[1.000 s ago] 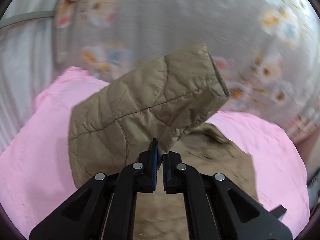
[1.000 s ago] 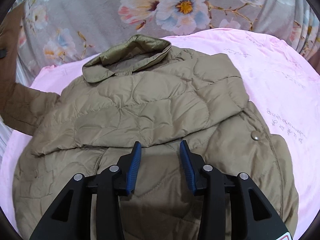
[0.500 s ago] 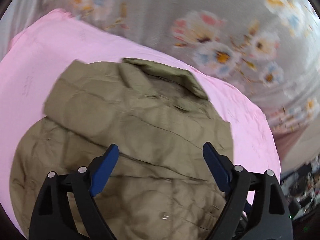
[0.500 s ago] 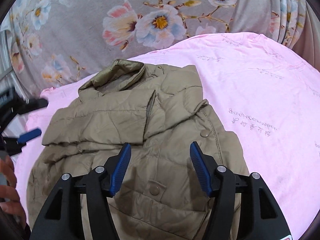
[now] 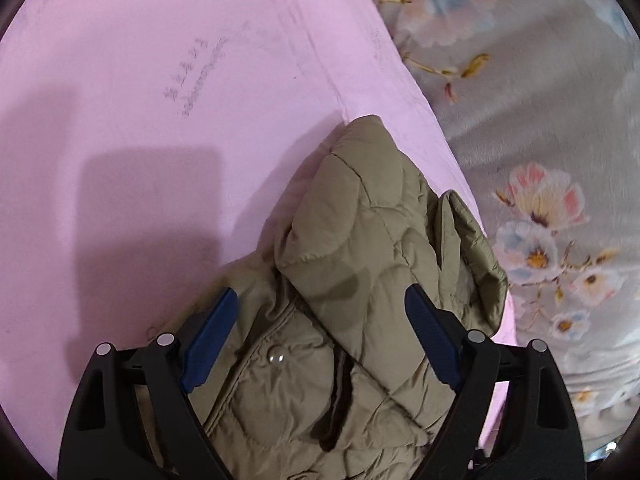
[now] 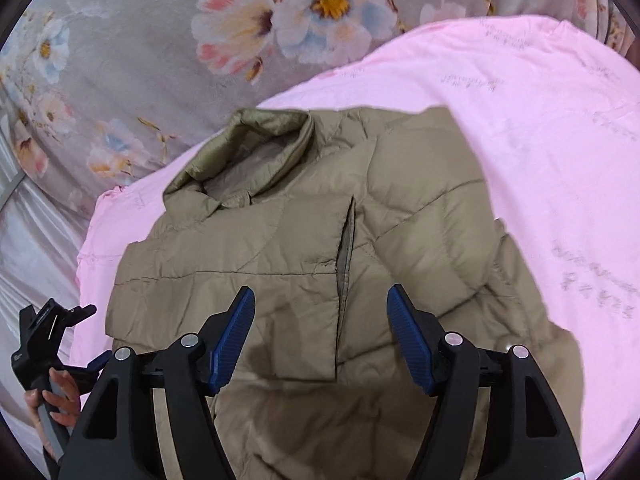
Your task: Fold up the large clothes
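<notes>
Jacket (image 6: 320,264) collar (image 6: 256,148) clear right view; snap button (image 5: 276,357) left view only.

Item: quilted jacket (image 6: 312,248), khaki/olive, puffy w/ curved stitch lines.
Location: lies on pink sheet, near edge next to floral fabric.
Pose: flat, front side up, collar end toward floral fabric.
Collar (image 6: 256,148): stands up, open, paler lining visible inside.
Sleeves: both folded in across chest; one lies crosswise over the front, the other overlaps it, cuff opening (image 6: 346,248) showing as dark slit near centre.
Left wrist view: folded sleeve (image 5: 360,240) lies as raised bulky layer over body; placket seam runs beneath it.
Snaps: one metal snap (image 5: 276,356) on front panel, unfastened.
Hem end: out of frame, can't tell.
Surface: creased, no visible damage.
</notes>
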Action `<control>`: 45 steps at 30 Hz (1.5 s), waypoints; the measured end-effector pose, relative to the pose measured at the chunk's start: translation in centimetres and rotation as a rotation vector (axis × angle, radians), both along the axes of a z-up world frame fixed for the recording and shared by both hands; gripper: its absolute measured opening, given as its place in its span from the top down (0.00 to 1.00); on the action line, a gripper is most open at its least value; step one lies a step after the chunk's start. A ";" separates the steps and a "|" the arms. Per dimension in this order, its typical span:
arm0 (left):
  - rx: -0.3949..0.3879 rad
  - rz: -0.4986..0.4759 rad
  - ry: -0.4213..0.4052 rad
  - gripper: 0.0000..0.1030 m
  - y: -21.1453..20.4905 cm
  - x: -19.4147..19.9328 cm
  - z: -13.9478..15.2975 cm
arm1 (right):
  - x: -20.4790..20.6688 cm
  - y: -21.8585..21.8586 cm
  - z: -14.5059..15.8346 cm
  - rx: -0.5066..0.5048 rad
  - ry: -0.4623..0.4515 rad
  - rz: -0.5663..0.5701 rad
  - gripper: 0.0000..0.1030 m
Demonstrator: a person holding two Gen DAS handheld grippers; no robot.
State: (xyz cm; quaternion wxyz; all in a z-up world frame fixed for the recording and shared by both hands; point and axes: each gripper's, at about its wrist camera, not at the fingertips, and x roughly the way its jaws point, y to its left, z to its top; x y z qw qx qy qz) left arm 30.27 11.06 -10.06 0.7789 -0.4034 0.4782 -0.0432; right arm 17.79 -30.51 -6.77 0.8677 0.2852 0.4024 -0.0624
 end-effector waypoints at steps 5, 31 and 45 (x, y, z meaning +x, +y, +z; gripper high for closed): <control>-0.113 0.027 0.015 0.22 0.8 0.9 -0.9 | 1.1 0.5 -0.7 0.009 -0.007 0.046 0.97; 0.448 -0.141 -0.067 0.83 -7.9 1.8 -0.3 | -1.4 -0.5 -1.5 -0.239 0.033 0.019 0.98; 0.737 -0.188 -0.276 0.78 -12.1 -2.7 7.1 | -2.7 1.3 5.0 -0.293 -0.098 0.001 0.90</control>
